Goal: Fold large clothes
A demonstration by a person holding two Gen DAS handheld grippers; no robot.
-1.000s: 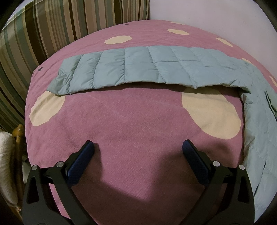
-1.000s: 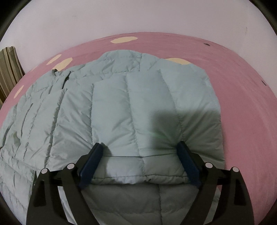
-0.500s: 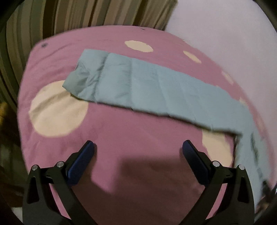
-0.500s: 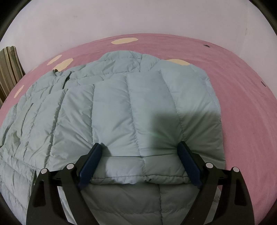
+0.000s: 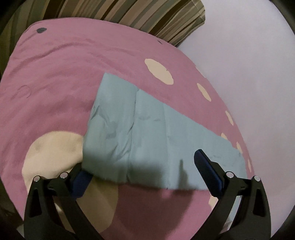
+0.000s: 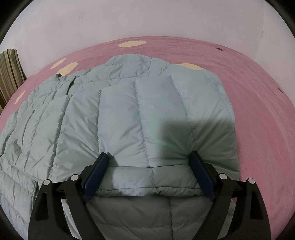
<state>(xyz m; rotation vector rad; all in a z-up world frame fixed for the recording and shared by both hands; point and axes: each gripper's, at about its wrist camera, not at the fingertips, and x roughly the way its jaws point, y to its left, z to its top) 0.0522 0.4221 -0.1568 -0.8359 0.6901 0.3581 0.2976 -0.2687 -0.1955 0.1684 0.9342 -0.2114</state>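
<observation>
A pale blue-green quilted puffer jacket [image 6: 129, 118] lies spread on a pink bed cover [image 6: 258, 103] with cream spots. One sleeve is folded across its body. My right gripper [image 6: 149, 175] is open, its jaws standing either side of that folded sleeve's end, the pads [image 6: 95, 175] touching the fabric. In the left wrist view the other sleeve [image 5: 143, 133] lies stretched out flat on the cover. My left gripper [image 5: 147, 175] is open, right over the sleeve's cuff end, with the left pad [image 5: 81, 181] under or beside the cuff's edge.
A striped cushion or curtain [image 5: 147, 16] stands behind the bed's far corner; it also shows in the right wrist view [image 6: 9, 73]. A pale wall [image 5: 248, 64] runs along the bed's far side. The bed's edge drops off at the left of the left wrist view.
My left gripper has swung left and moved forward along the outstretched sleeve to its cuff end. My right gripper and the folded sleeve have stayed still.
</observation>
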